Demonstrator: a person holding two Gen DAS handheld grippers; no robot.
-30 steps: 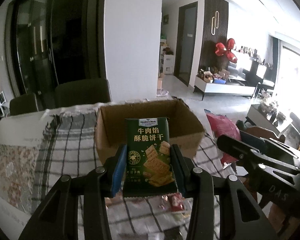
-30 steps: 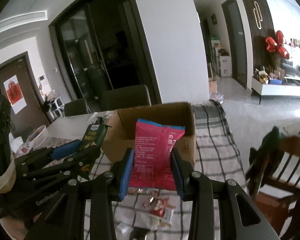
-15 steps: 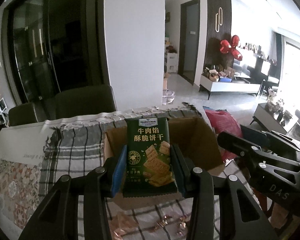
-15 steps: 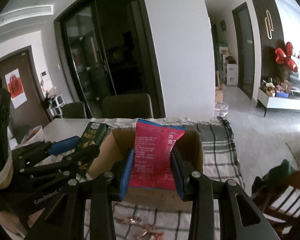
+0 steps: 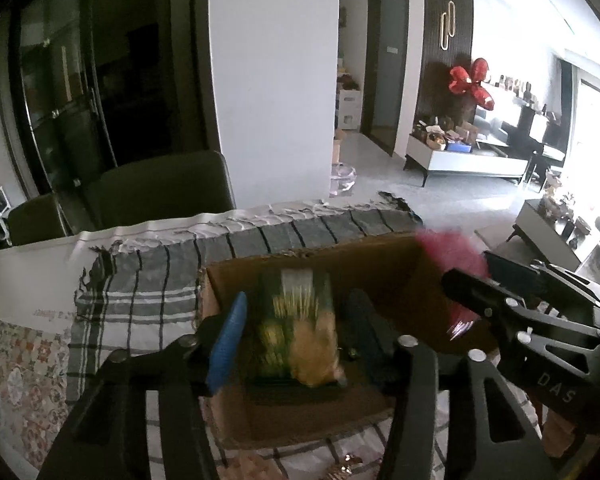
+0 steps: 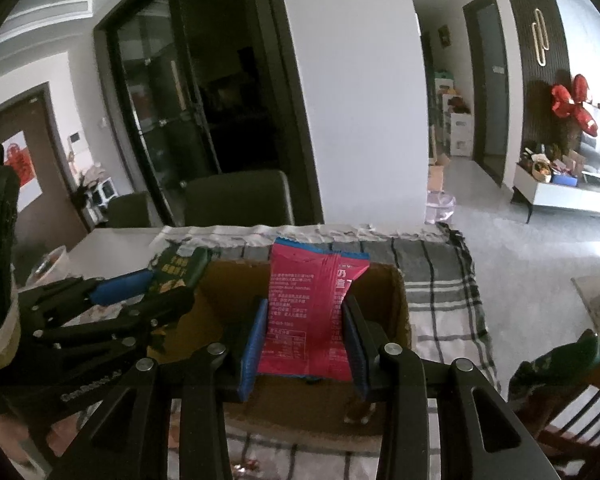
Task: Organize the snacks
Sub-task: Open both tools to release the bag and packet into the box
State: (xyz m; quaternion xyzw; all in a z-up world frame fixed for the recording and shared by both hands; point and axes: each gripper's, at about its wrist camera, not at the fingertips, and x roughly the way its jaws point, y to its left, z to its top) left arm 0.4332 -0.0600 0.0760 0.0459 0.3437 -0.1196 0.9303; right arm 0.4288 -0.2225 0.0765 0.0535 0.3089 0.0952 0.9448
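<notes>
My left tongs are spread, the blurred green cracker pack dropping loose into the cardboard box. My right tongs pinch the red packet above it; sweets remain on the desk.

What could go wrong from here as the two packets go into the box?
1. The green packet is blurred and sits loose between the open left tongs. It may tumble and land on edge, or catch the wall of the box.
2. The right tongs, shut on the red packet, are close beside the left ones over the same box, so they could knock together.
</notes>
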